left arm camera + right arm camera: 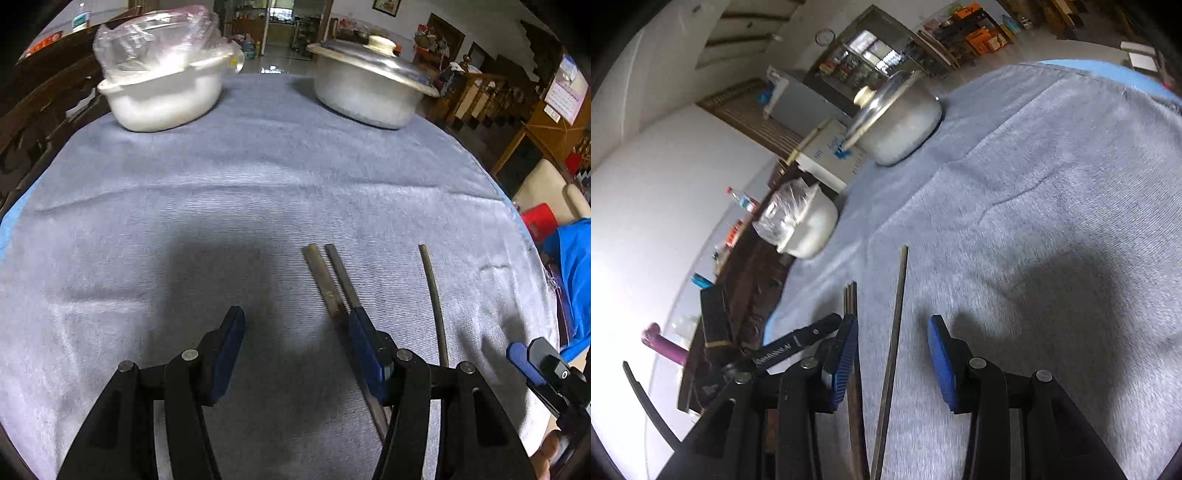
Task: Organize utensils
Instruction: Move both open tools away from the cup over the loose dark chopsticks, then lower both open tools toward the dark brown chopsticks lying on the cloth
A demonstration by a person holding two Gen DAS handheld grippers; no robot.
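We saw three chopsticks on the grey cloth (258, 177) covering the tabletop: a touching pair (332, 280) and a single one (434, 295) apart to their right. Their near ends ran hidden under our left gripper (295, 332), whose jaws stood spread and empty, one finger over the pair. The right gripper (894, 354) straddled the single chopstick, jaws apart, not pinching. Two pots, one bagged (162, 85) and one lidded (369, 85), sat far back; the cloth between lay open.

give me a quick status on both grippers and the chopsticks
Left gripper open, jaws empty over the grey-blue towel cloth. Right gripper open, single dark chopstick between its jaws, ungripped. Paired brown chopsticks flat on cloth. Nothing blocking.
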